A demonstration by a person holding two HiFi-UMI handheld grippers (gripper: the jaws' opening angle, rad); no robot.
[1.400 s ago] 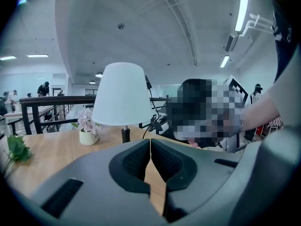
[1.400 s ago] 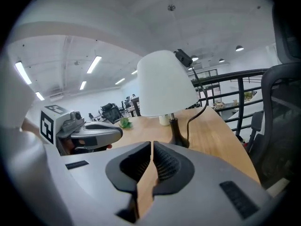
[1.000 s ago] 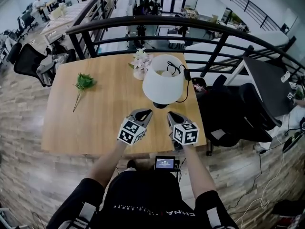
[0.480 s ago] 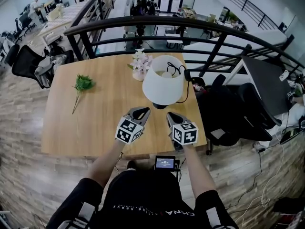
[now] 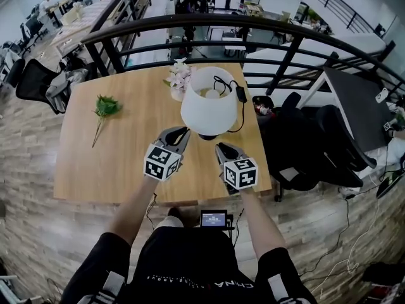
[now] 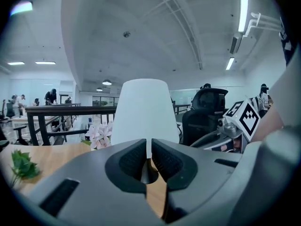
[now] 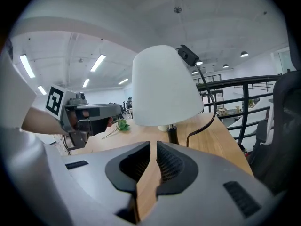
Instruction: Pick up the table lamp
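Note:
The table lamp has a white cone shade on a dark stem and base, with a black cord and switch draped over its top. It stands upright near the right edge of the wooden table. In the left gripper view the lamp fills the middle straight ahead; in the right gripper view the lamp stands just beyond the jaws. My left gripper is shut and empty, just short of the shade's near left. My right gripper is shut and empty, below the shade's near right.
A white flower pot sits behind the lamp on its left. A green sprig lies on the table's left part. A black railing runs behind the table. Office chairs stand to the right.
The left gripper has moved forward and up toward the lamp shade. The right gripper has barely moved. The view has shifted slightly.

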